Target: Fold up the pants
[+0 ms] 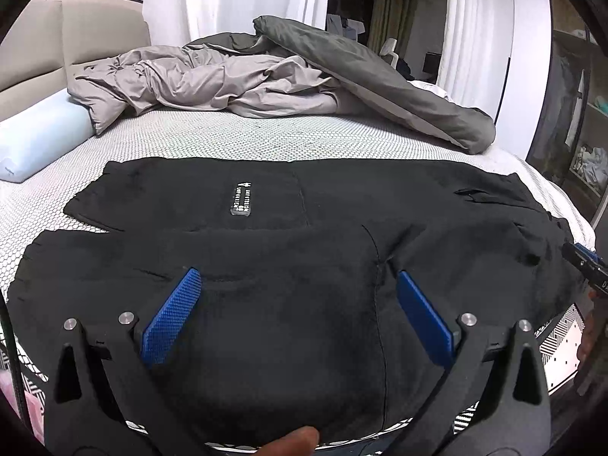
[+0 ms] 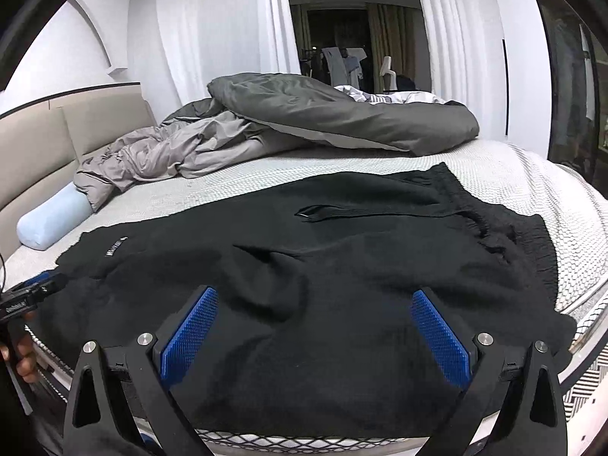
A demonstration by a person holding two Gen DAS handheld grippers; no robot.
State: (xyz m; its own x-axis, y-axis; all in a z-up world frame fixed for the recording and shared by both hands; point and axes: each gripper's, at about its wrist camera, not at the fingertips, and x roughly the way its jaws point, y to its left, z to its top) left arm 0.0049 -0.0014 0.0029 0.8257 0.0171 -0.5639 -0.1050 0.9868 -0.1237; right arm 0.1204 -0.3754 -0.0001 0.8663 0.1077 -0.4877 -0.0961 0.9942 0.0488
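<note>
Black pants (image 1: 266, 266) lie spread across the bed (image 1: 228, 140), legs apart. Our left gripper (image 1: 298, 304) and right gripper (image 2: 313, 326) both hover released, holding nothing. We'd pinch the near leg's edge at both ends and carry it over evenly.

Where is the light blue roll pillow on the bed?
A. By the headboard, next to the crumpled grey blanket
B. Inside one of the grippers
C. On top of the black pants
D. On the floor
A: the light blue roll pillow lies on the mattress against the beige headboard, beside the crumpled grey blanket, apart from the black pants.
</note>
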